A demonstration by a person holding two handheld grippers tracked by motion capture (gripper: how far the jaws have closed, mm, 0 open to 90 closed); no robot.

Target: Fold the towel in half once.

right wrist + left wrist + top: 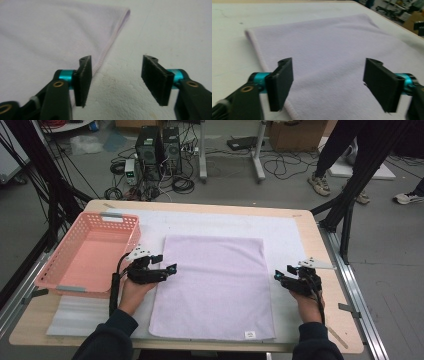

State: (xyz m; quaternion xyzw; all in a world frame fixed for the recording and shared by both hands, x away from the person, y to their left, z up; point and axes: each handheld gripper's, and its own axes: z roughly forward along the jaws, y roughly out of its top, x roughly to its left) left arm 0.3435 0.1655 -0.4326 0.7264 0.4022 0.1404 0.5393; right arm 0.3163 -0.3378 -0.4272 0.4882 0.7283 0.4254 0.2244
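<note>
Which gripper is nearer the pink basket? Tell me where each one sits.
Left. The left gripper hovers over the lilac towel's left edge, just beside the pink basket. The right gripper is at the towel's right edge, the whole towel away from the basket.

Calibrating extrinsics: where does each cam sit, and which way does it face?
High view: above the person's table edge, looking forward and down at the flat lilac rectangular towel and pink plastic basket; forearms, left gripper and right gripper show.
Left gripper view: on that gripper, facing across the towel's edge; open black jaws.
Right gripper view: facing the opposite hem; open jaws.
Shared: the towel on white foam mat.
</note>
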